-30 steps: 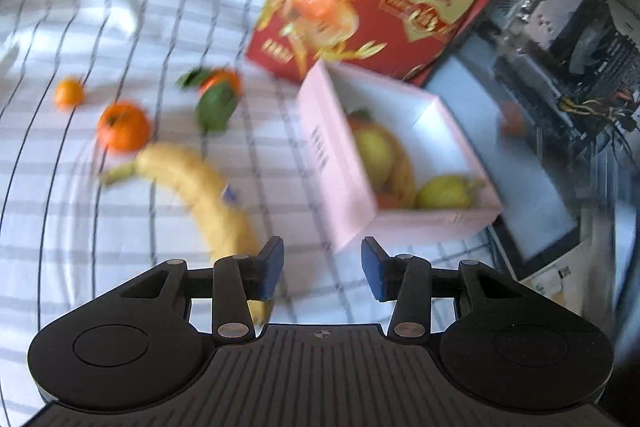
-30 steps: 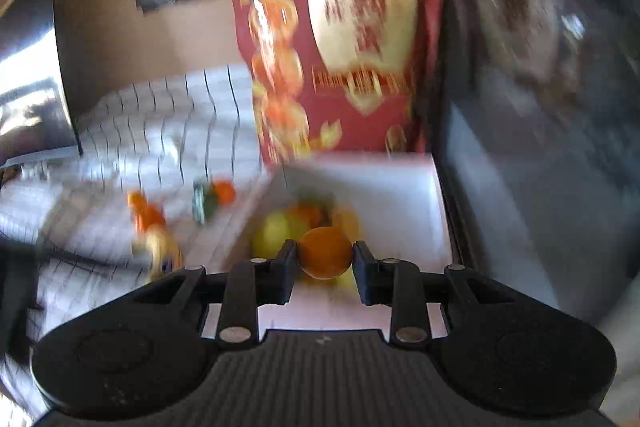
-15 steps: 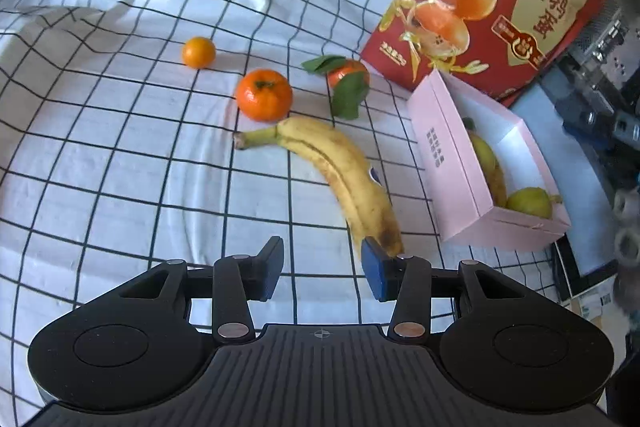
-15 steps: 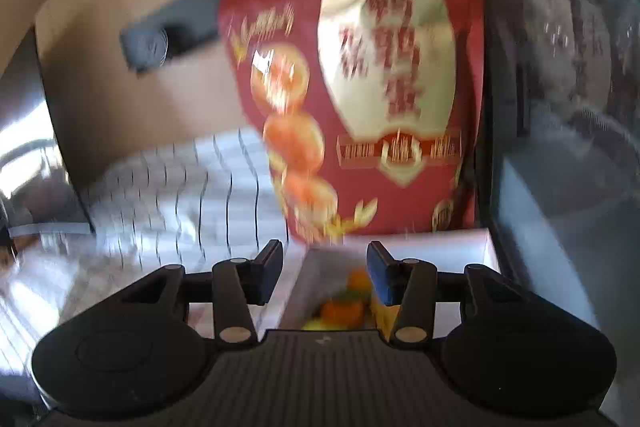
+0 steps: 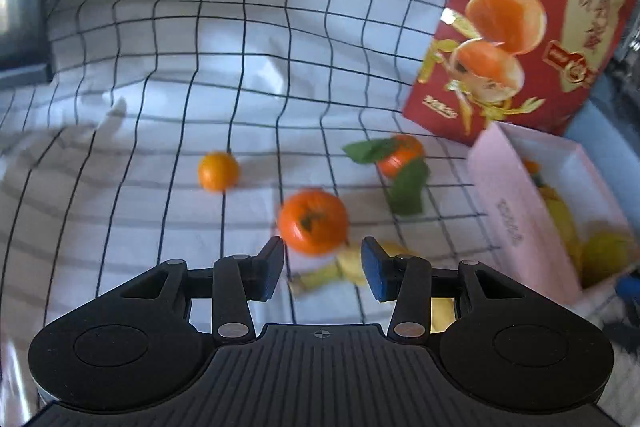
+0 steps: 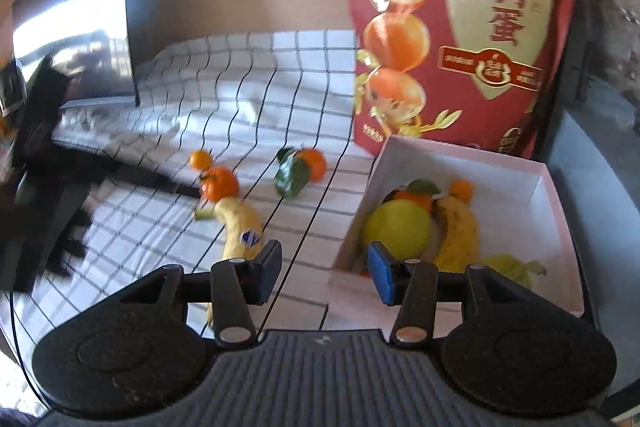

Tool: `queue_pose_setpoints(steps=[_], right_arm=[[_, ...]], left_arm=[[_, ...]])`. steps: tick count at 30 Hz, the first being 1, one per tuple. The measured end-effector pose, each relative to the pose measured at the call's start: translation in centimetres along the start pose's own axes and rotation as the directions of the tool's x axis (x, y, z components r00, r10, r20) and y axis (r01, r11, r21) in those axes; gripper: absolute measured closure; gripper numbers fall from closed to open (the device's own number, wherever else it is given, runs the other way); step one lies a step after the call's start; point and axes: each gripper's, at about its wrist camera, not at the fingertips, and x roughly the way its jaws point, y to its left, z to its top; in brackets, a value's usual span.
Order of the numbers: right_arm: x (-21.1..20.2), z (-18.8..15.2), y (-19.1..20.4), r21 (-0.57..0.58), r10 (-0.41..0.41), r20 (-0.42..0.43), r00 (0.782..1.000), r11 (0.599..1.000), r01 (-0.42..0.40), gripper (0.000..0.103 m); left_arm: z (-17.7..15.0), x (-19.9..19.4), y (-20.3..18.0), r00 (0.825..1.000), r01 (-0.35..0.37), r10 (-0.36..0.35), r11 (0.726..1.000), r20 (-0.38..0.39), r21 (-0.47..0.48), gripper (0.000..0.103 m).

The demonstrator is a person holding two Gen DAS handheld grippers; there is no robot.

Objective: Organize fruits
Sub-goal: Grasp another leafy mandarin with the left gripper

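The big tangerine [image 5: 313,221] sits on the checked cloth [image 5: 180,107] over the desk, just ahead of my left claw [image 5: 322,269] and roughly centred between its parted, empty fingers. Touching it on the near side is the loose banana [image 6: 240,227], its stem end right under the claw. I judge the tangerine is my next pick. To do it well I'd come down so the pads straddle its widest part, staying clear of the banana stem, and close gently, since the fruit will roll on soft cloth.

Further out lie a small orange [image 5: 218,171] and a leafy tangerine [image 5: 400,157], well apart from each other. The pink box [image 6: 552,211] at the right already holds a banana, citrus and yellow-green fruit. My right claw [image 6: 324,273] hovers near its front corner, jaws opening with nothing between them.
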Motion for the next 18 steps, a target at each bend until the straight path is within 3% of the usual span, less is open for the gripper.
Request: queue_pose_setpoints(steps=[7,18], right_arm=[[1.1,-1.8,3.2,-0.059,0.015,-0.065,0.998,0.998,-0.019,0.054],[1.9,-3.3,3.8,-0.032,0.011,-0.133,0.991,0.999,-0.015,0.052]], left_arm=[[0.8,3.4,-0.3,0.999,-0.024,0.024,0.999,-0.024,0.038,0.051],[0.9,5.2,-0.2,0.999,-0.023,0.025,0.999,-0.048,0.030,0.047]])
